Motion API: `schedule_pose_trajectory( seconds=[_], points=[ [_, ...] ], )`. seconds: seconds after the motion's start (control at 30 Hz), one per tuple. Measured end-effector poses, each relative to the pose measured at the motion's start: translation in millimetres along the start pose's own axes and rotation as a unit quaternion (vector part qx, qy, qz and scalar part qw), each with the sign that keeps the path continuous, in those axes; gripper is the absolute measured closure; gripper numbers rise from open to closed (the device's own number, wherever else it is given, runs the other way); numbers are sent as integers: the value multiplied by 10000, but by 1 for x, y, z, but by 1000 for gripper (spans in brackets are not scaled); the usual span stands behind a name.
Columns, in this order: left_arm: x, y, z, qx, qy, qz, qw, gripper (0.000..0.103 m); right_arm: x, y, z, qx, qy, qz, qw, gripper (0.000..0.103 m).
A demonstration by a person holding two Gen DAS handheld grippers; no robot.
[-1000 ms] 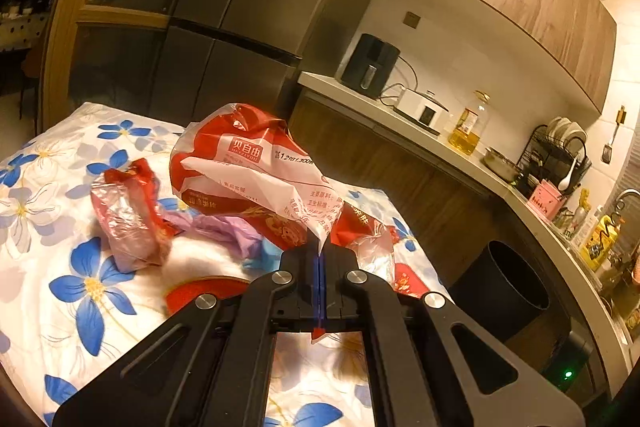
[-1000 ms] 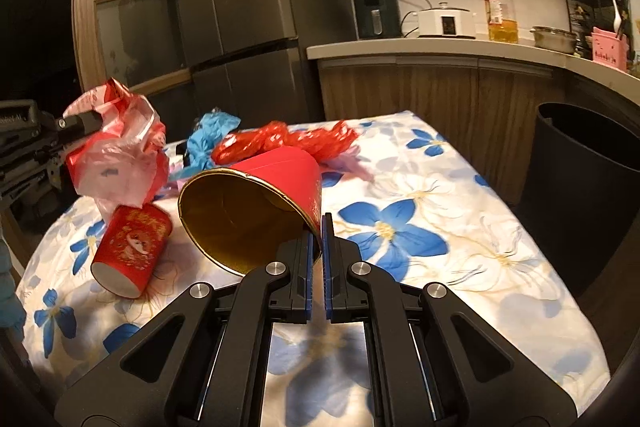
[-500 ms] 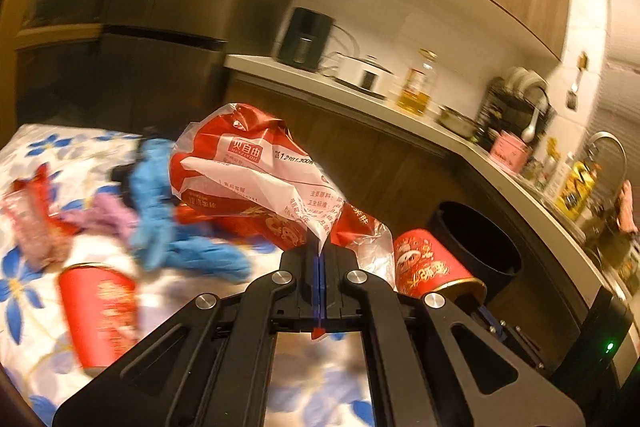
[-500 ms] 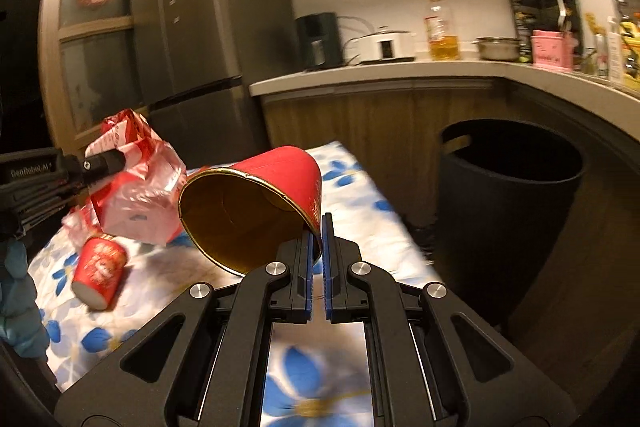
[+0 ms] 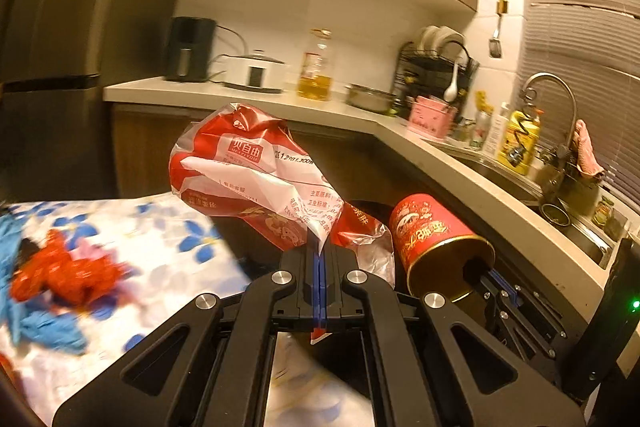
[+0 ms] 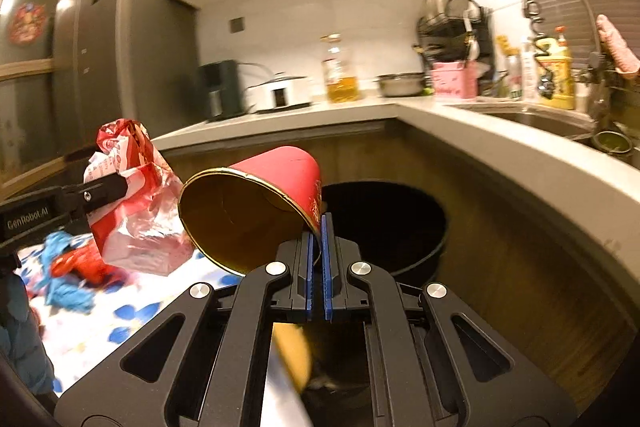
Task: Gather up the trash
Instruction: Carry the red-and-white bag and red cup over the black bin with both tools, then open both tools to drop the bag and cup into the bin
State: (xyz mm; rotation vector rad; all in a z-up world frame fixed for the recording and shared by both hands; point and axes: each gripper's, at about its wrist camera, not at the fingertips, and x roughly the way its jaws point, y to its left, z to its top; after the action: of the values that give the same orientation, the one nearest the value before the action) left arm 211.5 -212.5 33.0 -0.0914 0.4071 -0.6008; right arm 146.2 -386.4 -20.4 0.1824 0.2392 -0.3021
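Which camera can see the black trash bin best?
The right wrist view. There the black trash bin shows its open rim and wall, behind the red paper cup. In the left wrist view it's nearly hidden behind the red-and-white plastic bag; only a dark sliver shows.

Your left gripper (image 5: 321,259) is black with blue pads, and it pinches a crumpled wrapper (image 5: 248,179) — red and white, with a red label block and small dark print. Your right gripper (image 6: 318,239) has the same black frame and blue pads; the paper cup (image 6: 256,207) in it is red outside, dull gold inside, with a gold rim. Behind the cup you see the bin (image 6: 404,223), plain black. Left of the bin, the tablecloth (image 5: 160,227) is white with blue flowers, strewn with red crinkled scraps (image 5: 68,273) and blue gloves (image 5: 48,325). Above the bin, the counter (image 6: 500,147) is pale grey over brown wood-grain fronts.
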Motion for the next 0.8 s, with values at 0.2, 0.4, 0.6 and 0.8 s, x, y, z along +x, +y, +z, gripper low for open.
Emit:
schedule_pose_trajectory(
  seconds=[0.2, 0.4, 0.6, 0.8],
  points=[
    [43, -30, 5, 342, 64, -146, 9993, 103, 18, -28, 12, 64, -64, -278, 9996, 99],
    [76, -48, 5, 536, 232, -298, 9978, 103, 38, -49, 20, 135, -48, -467, 9988, 99],
    [99, -58, 0, 646, 384, -374, 9965, 103, 51, -59, 21, 201, 10, -530, 9984, 99],
    [112, -63, -2, 718, 468, -390, 9956, 102, 63, -64, 21, 249, 74, -516, 9983, 99]
  ],
)
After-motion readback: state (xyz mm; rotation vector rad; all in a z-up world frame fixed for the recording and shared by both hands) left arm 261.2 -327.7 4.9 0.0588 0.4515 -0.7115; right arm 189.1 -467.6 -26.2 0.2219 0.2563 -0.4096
